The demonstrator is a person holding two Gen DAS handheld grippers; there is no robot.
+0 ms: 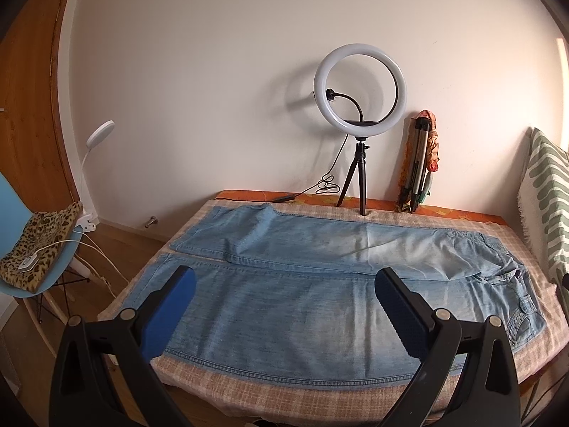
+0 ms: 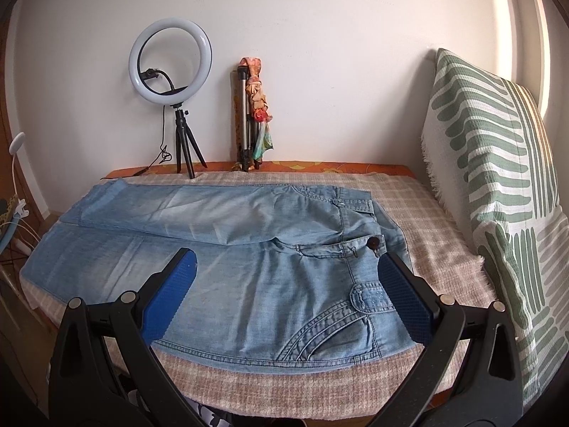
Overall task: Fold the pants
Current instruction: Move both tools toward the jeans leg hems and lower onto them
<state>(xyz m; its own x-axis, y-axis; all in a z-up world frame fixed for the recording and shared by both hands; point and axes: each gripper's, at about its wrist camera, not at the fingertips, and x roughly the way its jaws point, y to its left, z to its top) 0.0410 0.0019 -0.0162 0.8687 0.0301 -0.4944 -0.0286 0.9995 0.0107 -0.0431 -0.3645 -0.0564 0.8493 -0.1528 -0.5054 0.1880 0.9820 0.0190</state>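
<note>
Left view, pants: the pants (image 1: pixel 284 284) lie flat on the checked blanket (image 1: pixel 320 388) over the bed, legs to my left, waist to my right, both legs side by side.
Left view, hand-held gripper: my left hand-held gripper (image 1: pixel 284 277) hangs above the near leg, jaws wide apart, nothing between them.
Left view, background: a ring light (image 1: pixel 360 89) stands on its tripod at the far edge, clear of the cloth.
Right view, pants: the waist end, with button (image 2: pixel 374 243) and front pocket (image 2: pixel 334 334), lies near the striped cushion (image 2: pixel 498 185).
Right view, hand-held gripper: my right hand-held gripper (image 2: pixel 286 259) hovers over the hip, jaws spread, empty.
Handling: light washed denim, I judge; soft and limp, it will sag and drag rather than hold shape, not slippery, not fragile.
Where to hold: I would pinch the near outer seam, left at the hem, right at the waistband, where the doubled layers give the pads a firm bite.
Risk: one layer alone may lift and wrinkle.
</note>
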